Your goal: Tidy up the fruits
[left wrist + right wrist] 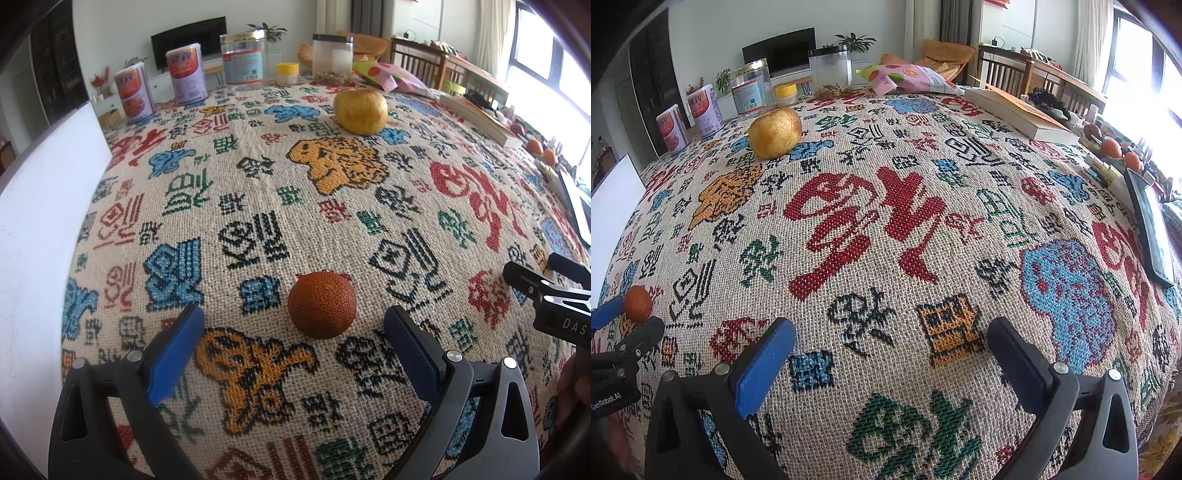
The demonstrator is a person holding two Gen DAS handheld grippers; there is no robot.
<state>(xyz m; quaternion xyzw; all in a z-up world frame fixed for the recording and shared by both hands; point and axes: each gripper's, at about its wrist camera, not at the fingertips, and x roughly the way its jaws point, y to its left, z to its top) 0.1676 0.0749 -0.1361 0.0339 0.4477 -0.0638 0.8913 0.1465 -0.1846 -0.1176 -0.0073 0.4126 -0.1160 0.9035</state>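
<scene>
The left gripper (pixel 293 325) has its jaws spread wide and empty, with the orange (pixel 322 305) lying just ahead of the tips and roughly on the line between them, resting on the patterned cloth (pixel 258 192) of the bench. Neither blue pad touches the fruit yet. This looks like the approach to a first pick: the next move calls for pushing forward a little so the pads flank the orange at its widest part, then closing gently, since a round fruit may roll away from a one-sided touch.

The left gripper sits low over the cloth, pointing across the bench and angled slightly down. The right gripper (pixel 892 339) is also open and holds nothing; it hovers low over bare cloth to the right of the left one, with no fruit between its jaws.

Further out, a yellow fruit (pixel 361 110) sits well apart from the orange, toward the far side near the jars (pixel 243 59). More small fruits (pixel 1112 147) lie at the right edge beside a book (pixel 1019 114). Where the fruits are meant to go is not evident.
</scene>
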